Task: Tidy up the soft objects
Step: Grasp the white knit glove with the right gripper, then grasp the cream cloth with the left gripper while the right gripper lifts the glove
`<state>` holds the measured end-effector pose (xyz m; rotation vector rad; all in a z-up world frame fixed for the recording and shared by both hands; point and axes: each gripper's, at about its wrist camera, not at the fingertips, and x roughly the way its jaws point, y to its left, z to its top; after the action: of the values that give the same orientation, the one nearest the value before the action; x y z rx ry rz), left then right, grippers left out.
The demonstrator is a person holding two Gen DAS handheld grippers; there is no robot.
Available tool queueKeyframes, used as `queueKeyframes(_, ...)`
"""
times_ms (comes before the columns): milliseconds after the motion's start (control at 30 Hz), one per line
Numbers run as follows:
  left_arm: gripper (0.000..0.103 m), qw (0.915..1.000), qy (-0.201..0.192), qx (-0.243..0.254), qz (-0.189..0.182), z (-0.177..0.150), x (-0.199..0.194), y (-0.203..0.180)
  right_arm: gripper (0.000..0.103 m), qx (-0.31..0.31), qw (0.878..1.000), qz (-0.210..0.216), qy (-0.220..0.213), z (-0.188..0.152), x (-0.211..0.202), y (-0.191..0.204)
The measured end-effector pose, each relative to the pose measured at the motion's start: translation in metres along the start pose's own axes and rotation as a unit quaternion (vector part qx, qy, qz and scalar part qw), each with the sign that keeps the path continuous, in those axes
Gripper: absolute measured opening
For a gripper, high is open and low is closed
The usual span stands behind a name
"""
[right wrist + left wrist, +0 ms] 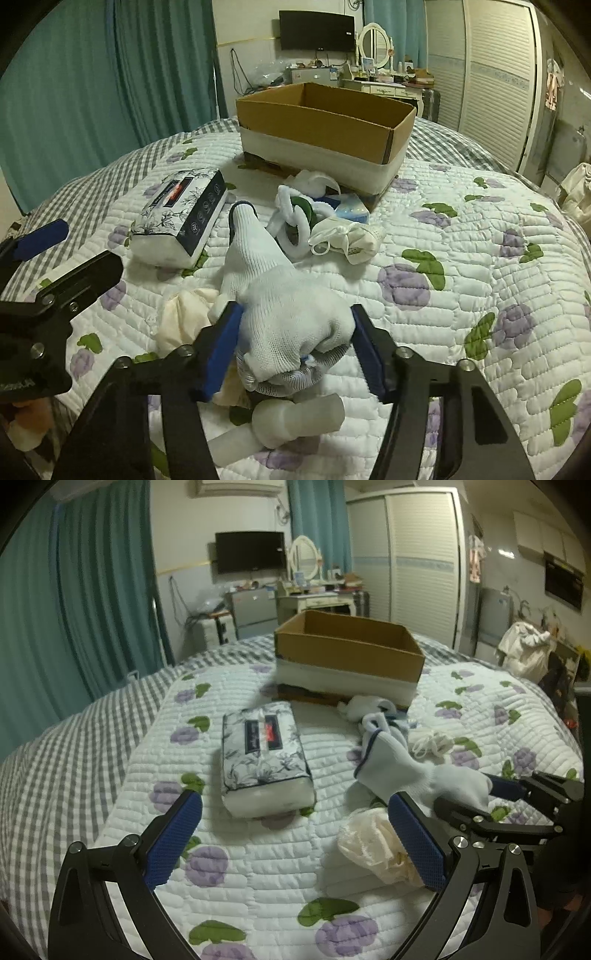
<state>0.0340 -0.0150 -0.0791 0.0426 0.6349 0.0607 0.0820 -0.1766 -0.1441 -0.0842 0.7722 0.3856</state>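
My right gripper (295, 332) is shut on a white knit glove (280, 295) with a dark cuff, held just above the quilt; it also shows in the left wrist view (413, 771). My left gripper (295, 834) is open and empty, low over the quilt in front of a floral tissue pack (264, 755), also in the right wrist view (184, 218). An open cardboard box (347, 646) stands beyond (321, 125). A pile of white socks and a face mask (343, 236) lies before the box. A cream cloth (373, 842) lies under the glove.
The bed carries a white quilt (258, 867) with purple flowers over a grey checked sheet (55, 746). Teal curtains (74, 609) hang at the left. A TV, dresser and wardrobe (421, 565) stand beyond the bed. White plastic tubes (295, 421) lie under the right gripper.
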Motion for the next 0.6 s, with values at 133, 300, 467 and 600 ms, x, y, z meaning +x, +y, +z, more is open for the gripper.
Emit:
queueKeyframes(133, 0.102, 1.0, -0.006, -0.001, -0.004, 0.003, -0.005, -0.003, 0.047, 0.016, 1.0, 0.01, -0.02, -0.004, -0.017, -0.01)
queueKeyframes(300, 0.102, 0.9997, 0.004, -0.003, -0.024, 0.004, -0.003, -0.018, 0.046, 0.031, 0.997, -0.005, -0.067, 0.0, -0.054, -0.03)
queueKeyframes(467, 0.097, 0.9979, 0.038, 0.009, -0.051, -0.009, 0.012, -0.041, 0.046, 0.038, 0.995, -0.037, -0.083, 0.002, -0.073, -0.046)
queueKeyframes(600, 0.095, 0.9937, 0.083, 0.006, -0.076, -0.024, 0.037, -0.054, 0.046, 0.052, 0.995, -0.036, -0.08, 0.002, -0.071, -0.056)
